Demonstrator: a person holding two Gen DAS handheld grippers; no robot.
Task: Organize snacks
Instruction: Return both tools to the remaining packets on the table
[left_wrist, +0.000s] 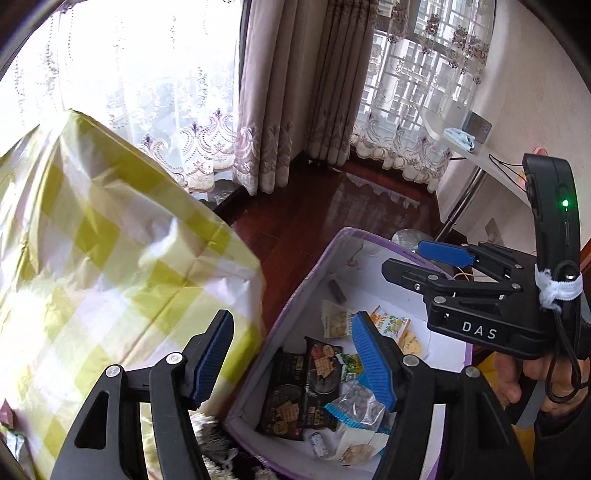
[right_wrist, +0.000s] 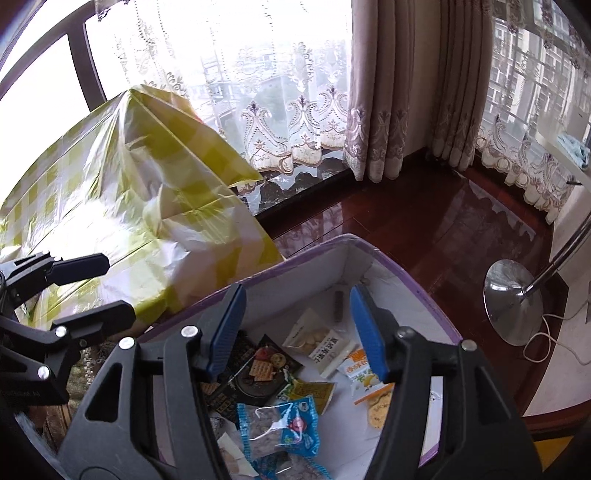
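A white box with a purple rim (left_wrist: 314, 295) (right_wrist: 295, 258) stands on the floor and holds several snack packets. Among them are black cracker packets (left_wrist: 295, 391) (right_wrist: 258, 373), a blue-edged clear packet of nuts (left_wrist: 356, 404) (right_wrist: 280, 424), a white biscuit packet (left_wrist: 334, 319) (right_wrist: 310, 336) and an orange-yellow packet (left_wrist: 397, 328) (right_wrist: 369, 384). My left gripper (left_wrist: 295, 358) (right_wrist: 99, 290) hangs open over the box's left edge, nothing between its blue pads. Above the box, my right gripper (right_wrist: 297, 332) (left_wrist: 417, 262) is open too, holding nothing.
A yellow-green checked cloth (left_wrist: 110, 240) (right_wrist: 147, 184) drapes over furniture just left of the box. Dark red wood floor (right_wrist: 424, 221) runs to curtains and windows behind. A chrome stand base (right_wrist: 513, 299) with a white cord sits right of the box. A hand (left_wrist: 517, 373) grips the right gripper's handle.
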